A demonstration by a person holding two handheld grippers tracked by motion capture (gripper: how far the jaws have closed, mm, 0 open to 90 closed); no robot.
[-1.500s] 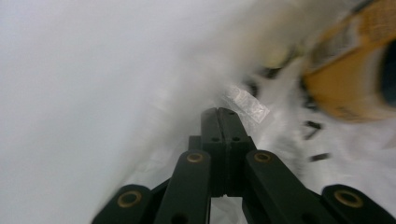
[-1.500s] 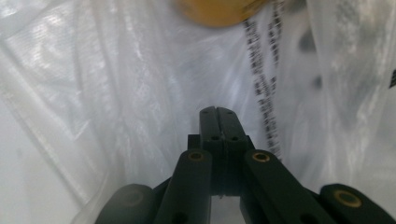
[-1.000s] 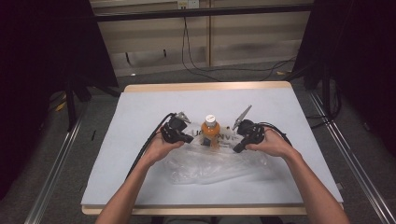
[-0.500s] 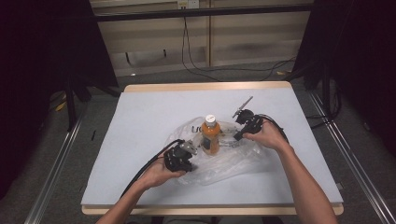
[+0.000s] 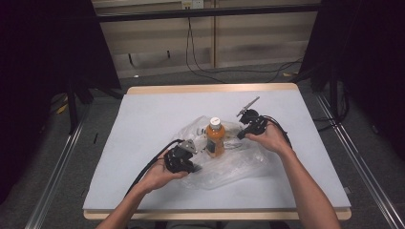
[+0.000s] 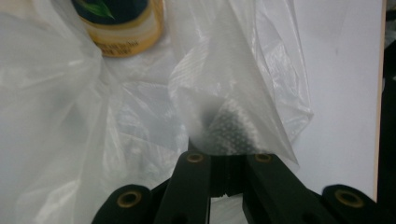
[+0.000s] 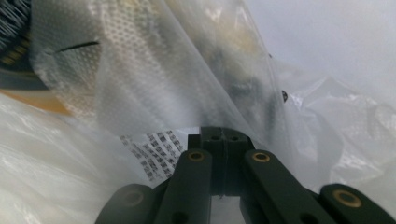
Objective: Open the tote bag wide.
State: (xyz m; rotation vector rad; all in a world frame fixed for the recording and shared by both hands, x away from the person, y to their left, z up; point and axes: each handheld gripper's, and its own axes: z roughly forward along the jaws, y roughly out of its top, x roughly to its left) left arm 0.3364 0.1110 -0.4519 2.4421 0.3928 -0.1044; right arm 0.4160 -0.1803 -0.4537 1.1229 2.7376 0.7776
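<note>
Both forearms reach in — left gripper (image 5: 180, 159) and right gripper (image 5: 250, 125) pinch the plastic bag (image 5: 229, 164).

high view: table (image 5: 143, 119) evenly lit, likely from overhead; surroundings dark, soft short shadows | left gripper view: plastic bag (image 6: 233, 93) glares white, close film soft | right gripper view: blurred, hazy, bag washed out

Bottle (image 5: 215, 139): orange body, white cap; label band yellow with dark blue above and a green leaf. Bag (image 5: 239, 160): clear, fine dotted texture, black print patch. Table (image 5: 143, 114): pale grey top, tan edge. Both grippers (image 5: 180, 160) (image 5: 251, 125): black, brass-coloured rivets.
</note>
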